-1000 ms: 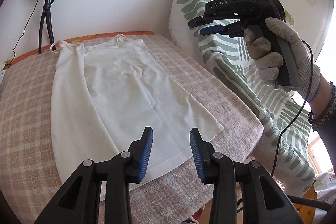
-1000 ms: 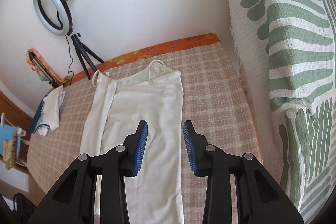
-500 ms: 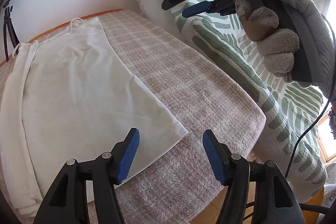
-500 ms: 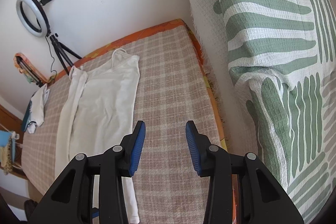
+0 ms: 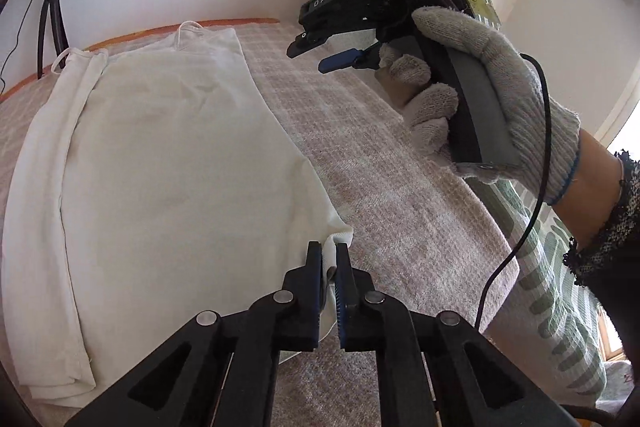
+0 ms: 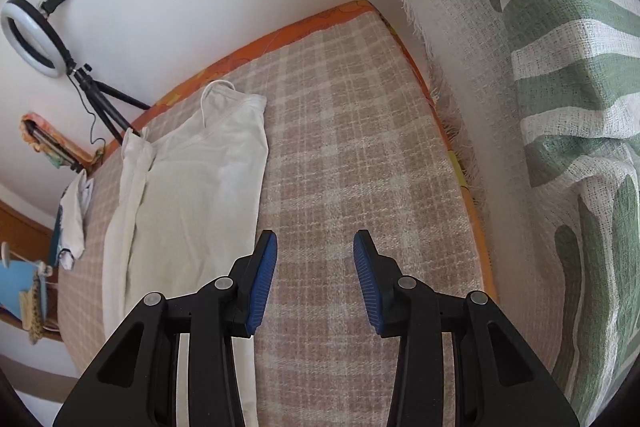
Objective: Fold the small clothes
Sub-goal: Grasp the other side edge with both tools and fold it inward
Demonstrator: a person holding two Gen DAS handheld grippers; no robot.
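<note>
A white strappy top (image 5: pixel 168 163) lies flat on the checked bed cover (image 5: pixel 384 195), its left side folded inward, straps toward the wall. My left gripper (image 5: pixel 329 259) is shut on the top's near right hem corner. My right gripper (image 6: pixel 315 263) is open and empty, held above the bare cover to the right of the top (image 6: pixel 192 195). It also shows in the left wrist view (image 5: pixel 320 57), in a gloved hand, above the bed near the top's right edge.
A green-and-white patterned cushion (image 6: pixel 560 107) stands along the bed's right side. A ring light on a tripod (image 6: pixel 32 39) stands by the wall. Another small garment (image 6: pixel 74 219) lies at the bed's far left edge.
My left gripper has closed on the top's near right hem corner. My right gripper has come lower and nearer the bed, still open.
</note>
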